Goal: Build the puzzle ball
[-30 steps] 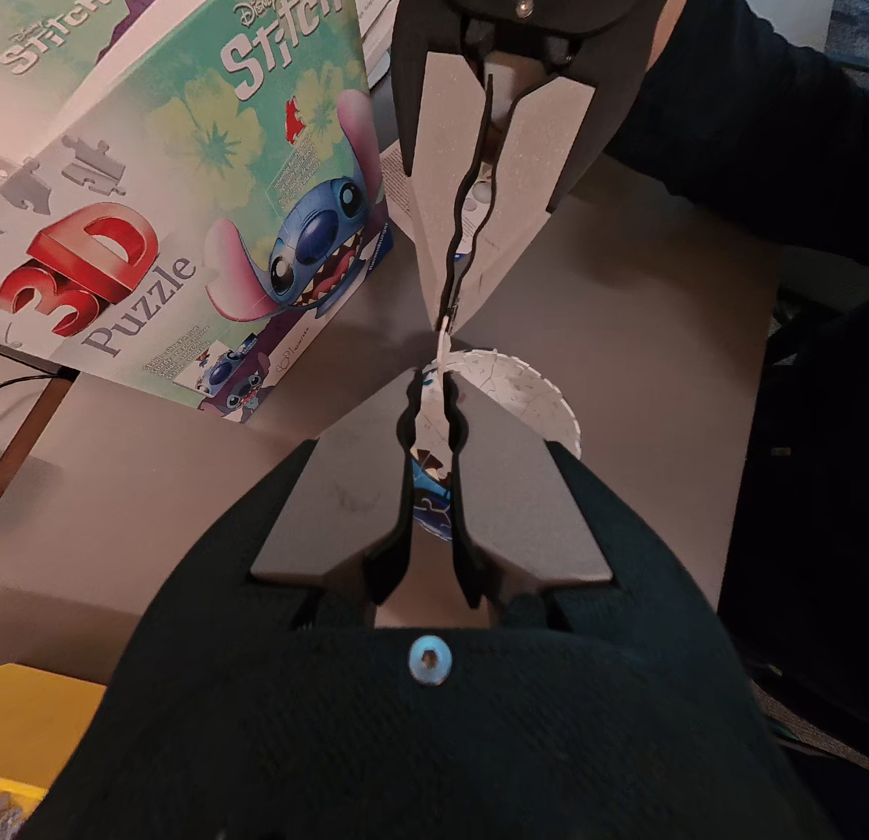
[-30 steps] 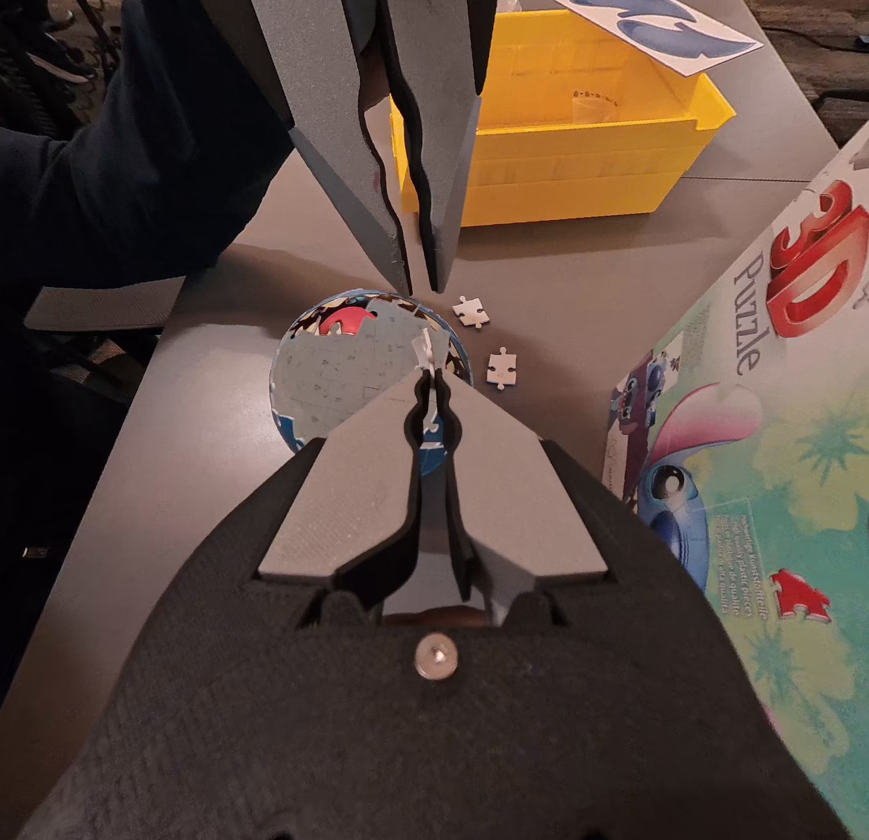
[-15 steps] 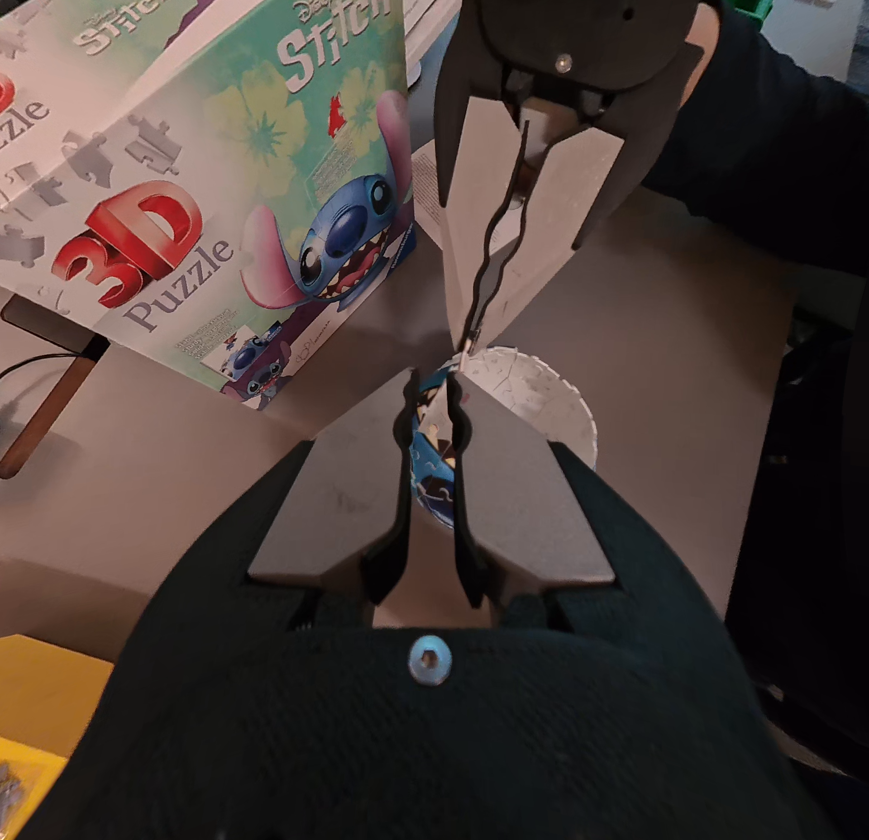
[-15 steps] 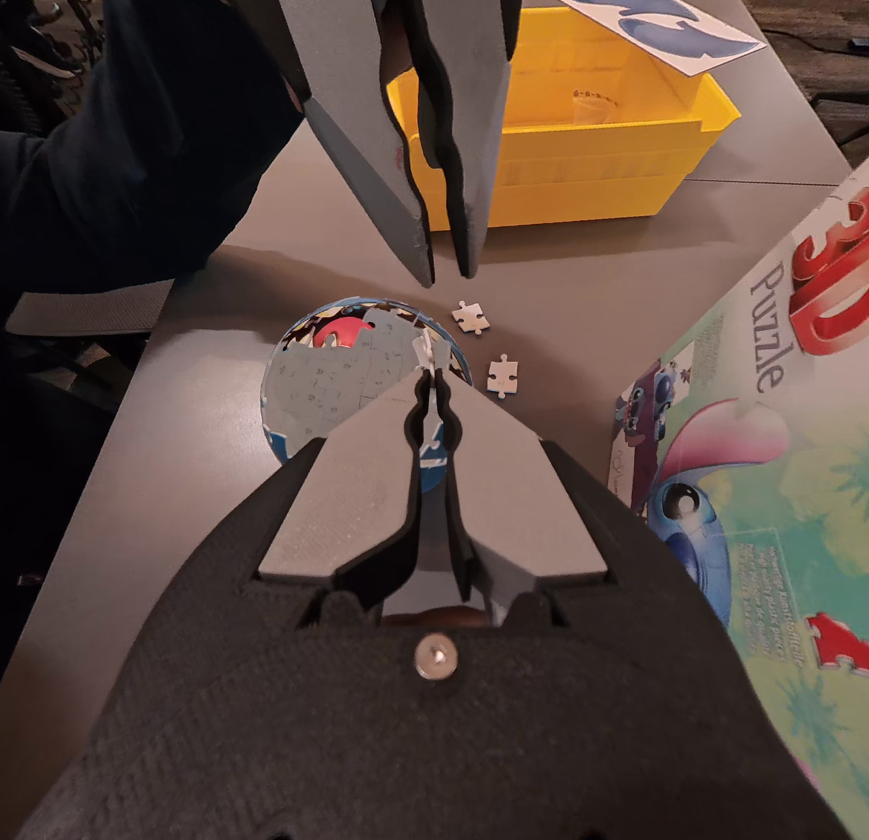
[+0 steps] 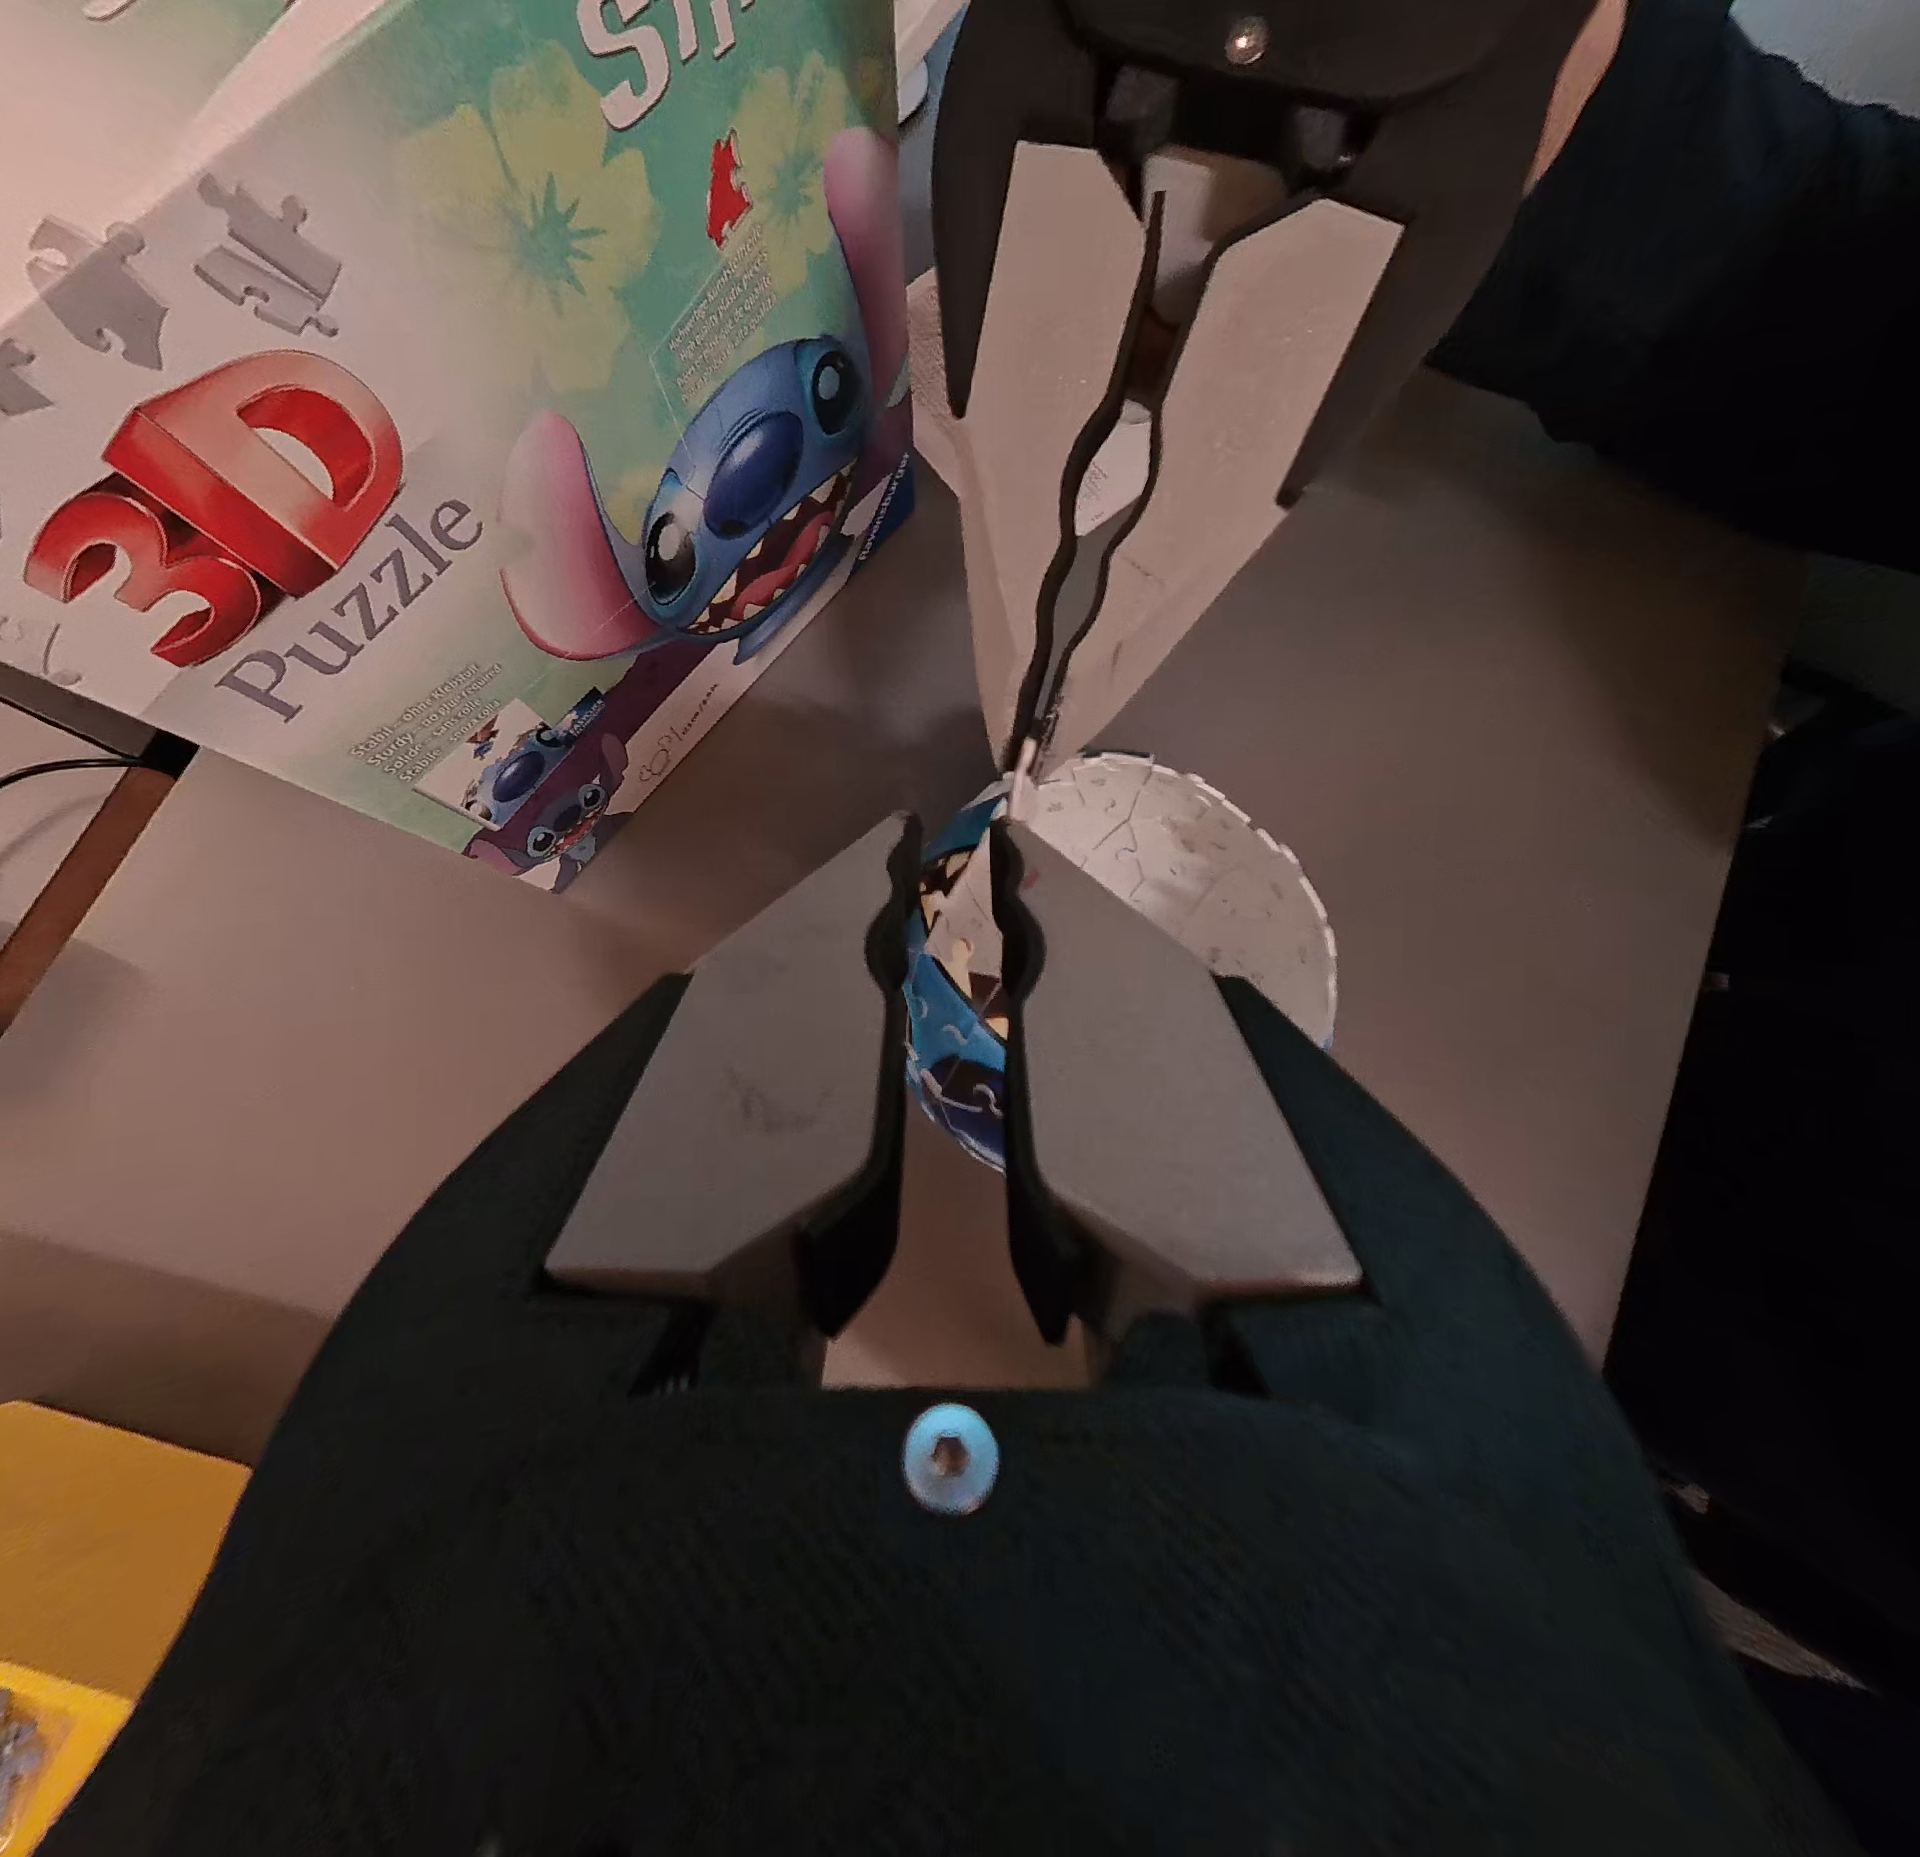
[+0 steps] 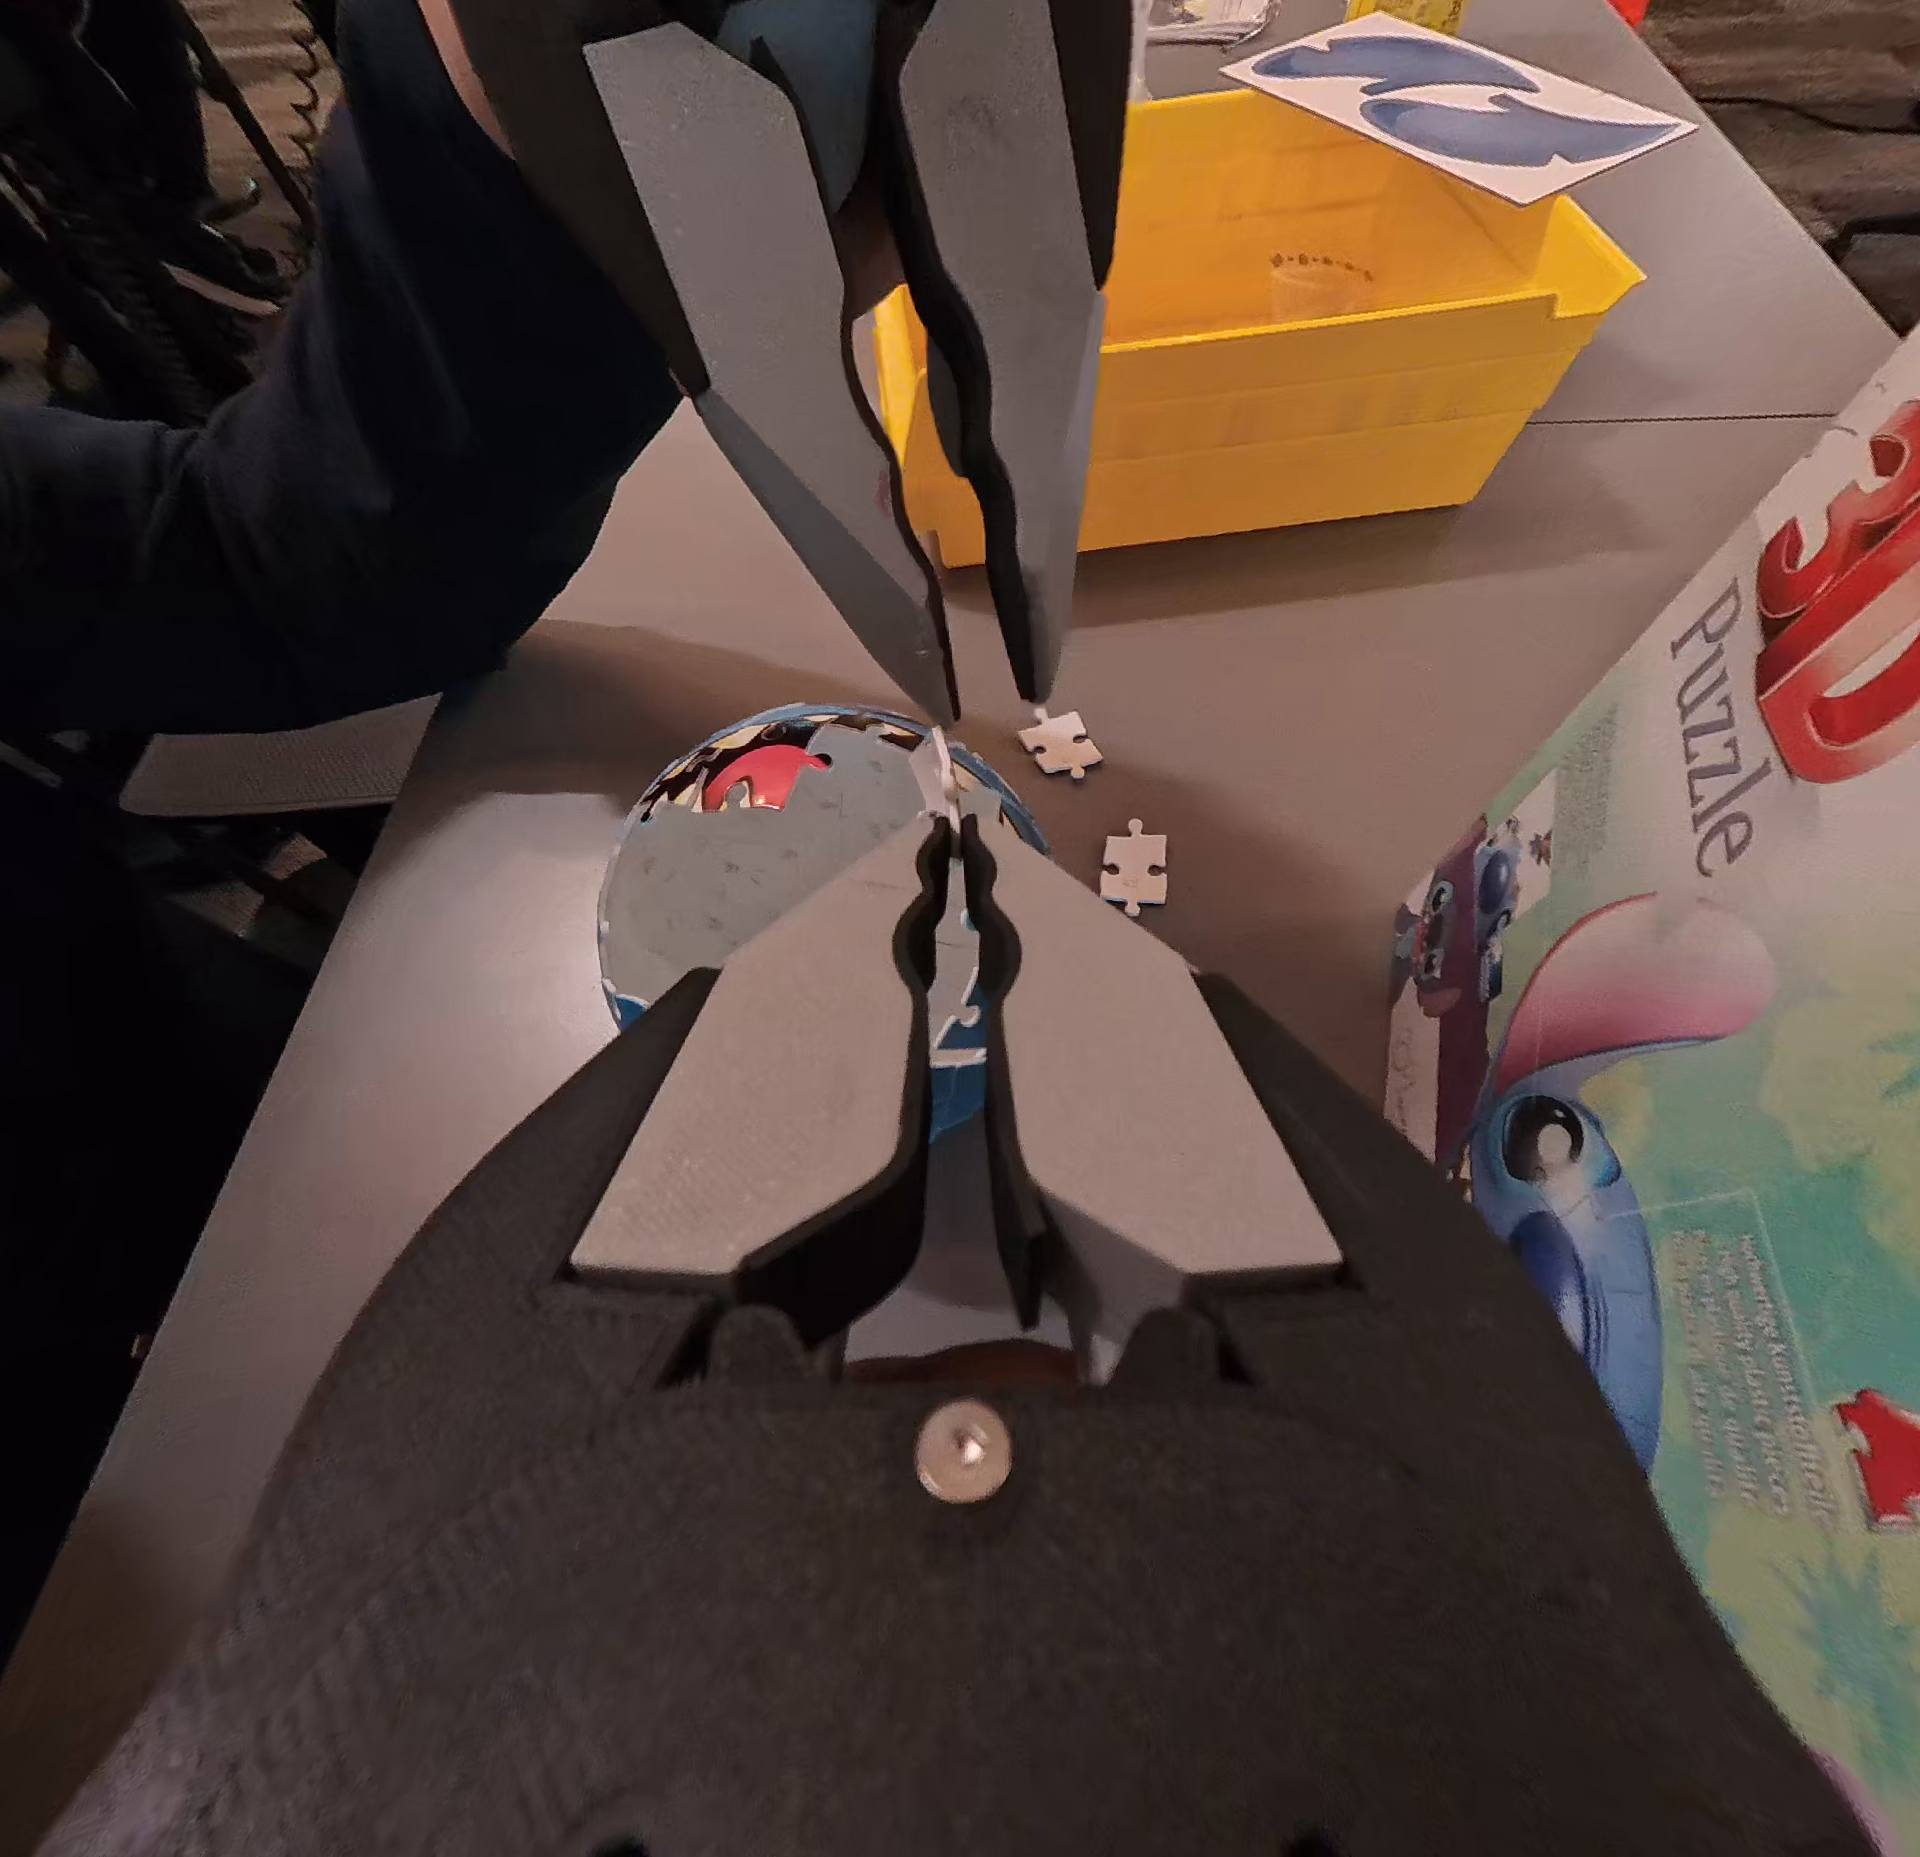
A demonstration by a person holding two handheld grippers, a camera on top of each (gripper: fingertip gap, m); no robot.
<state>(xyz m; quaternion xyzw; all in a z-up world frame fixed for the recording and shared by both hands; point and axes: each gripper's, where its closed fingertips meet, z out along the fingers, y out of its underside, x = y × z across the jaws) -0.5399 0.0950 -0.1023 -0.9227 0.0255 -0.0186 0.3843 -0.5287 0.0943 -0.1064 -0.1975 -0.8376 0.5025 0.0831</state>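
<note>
The half-built puzzle ball (image 6: 727,872) lies open side up on the grey table (image 6: 1299,664), pale inside and blue outside; it also shows in the left wrist view (image 5: 1174,872). My right gripper (image 6: 953,833) is shut on a white puzzle piece (image 6: 940,773), held edge-on at the ball's rim. In the left wrist view it (image 5: 1034,742) comes down from above with the piece (image 5: 1023,768). My left gripper (image 5: 951,836) is narrowly open and empty, its tips just above the same rim, facing the right one (image 6: 992,706).
Two loose white pieces (image 6: 1060,742) (image 6: 1135,867) lie right of the ball. A yellow bin (image 6: 1299,436) stands behind, with a sheet of blue shapes (image 6: 1455,108) on its corner. The puzzle box (image 6: 1714,976) (image 5: 416,353) lies alongside. A dark sleeve (image 6: 364,405) fills the left. Less than 4 cm separates the two grippers' tips.
My left gripper has come down closer to the ball's rim and the right gripper's tips. The right gripper still holds the piece at the rim.
</note>
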